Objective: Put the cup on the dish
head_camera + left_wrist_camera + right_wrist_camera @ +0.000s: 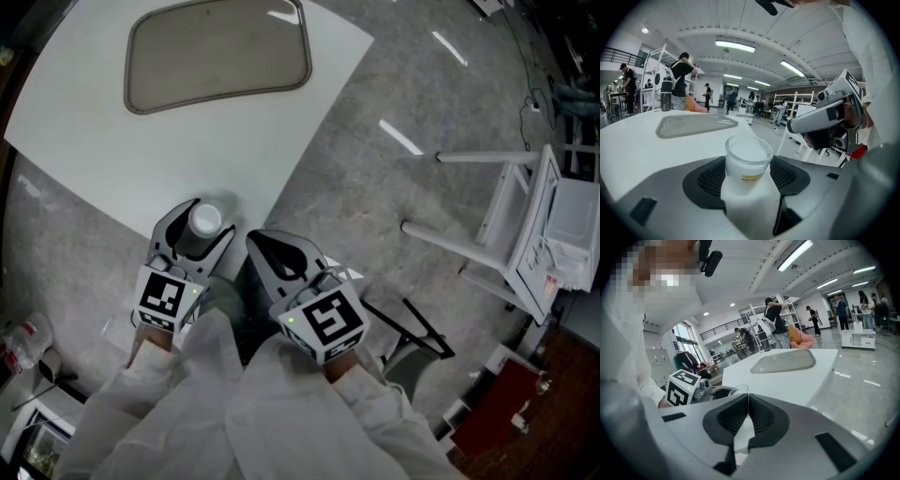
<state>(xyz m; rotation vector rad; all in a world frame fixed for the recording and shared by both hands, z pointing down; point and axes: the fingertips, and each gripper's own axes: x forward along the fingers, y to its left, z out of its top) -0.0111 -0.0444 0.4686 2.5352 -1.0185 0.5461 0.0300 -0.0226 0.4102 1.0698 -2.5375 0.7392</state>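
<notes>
Left tool (206, 214) is gaping around the cup (748, 158) near the white worktop's (84, 141) edge; right tool (746, 398) is sitting pinched together, empty.

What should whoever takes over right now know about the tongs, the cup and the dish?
The left tongs are open, jaws either side of the cup, pads not visibly pressing it.
The right tongs are shut and empty.
The cup stands upright by the table's near edge; the dish lies empty farther along it.
Done: left tongs set round the cup.
Left: close, lift, carry over, set it on the dish.
</notes>
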